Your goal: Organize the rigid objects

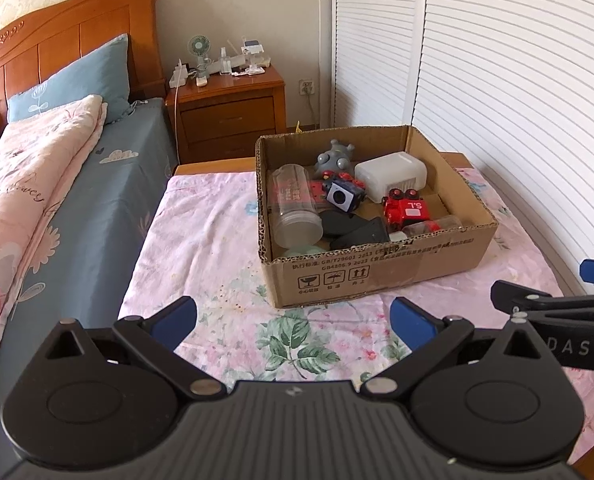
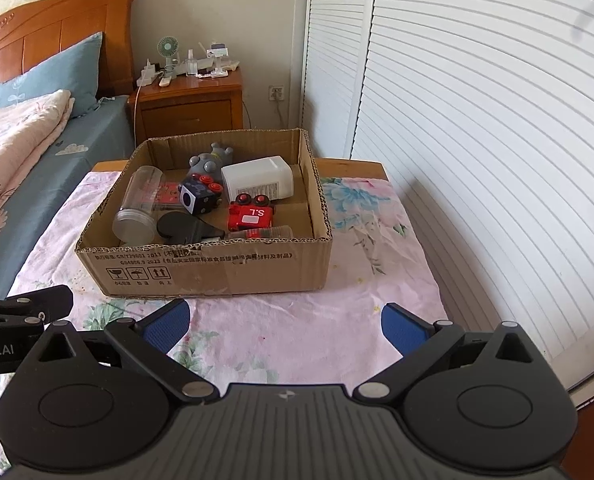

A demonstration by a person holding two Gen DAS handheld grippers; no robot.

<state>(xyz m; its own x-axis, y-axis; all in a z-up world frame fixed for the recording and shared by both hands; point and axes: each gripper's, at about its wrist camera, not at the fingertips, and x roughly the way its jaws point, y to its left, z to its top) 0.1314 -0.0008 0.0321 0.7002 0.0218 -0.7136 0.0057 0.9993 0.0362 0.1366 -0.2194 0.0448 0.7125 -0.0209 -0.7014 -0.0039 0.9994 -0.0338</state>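
an open cardboard box is set on a table covered with a pink floral cloth, with a bed in blue sheets at the nine o'clock side and white louvred doors at three o'clock. both grippers are held low over the cloth, short of the box's near wall and apart from it. the left gripper is spread wide, its blue pads well apart, and nothing is held between them. the right gripper is likewise opened wide and nothing is gripped.

all the rigid objects are seen inside the box. a clear plastic jar is laid on its side along the nine o'clock wall. a grey round-eyed toy figure is placed at the twelve o'clock wall, and a white plastic container lies just beside it toward two o'clock. a black toy with red wheels and a white square face rests near the middle. a red toy truck marked "s.l" is tipped over at about four o'clock, with a small clear bottle against the near wall. a flat black object lies at six o'clock; what it is cannot be told
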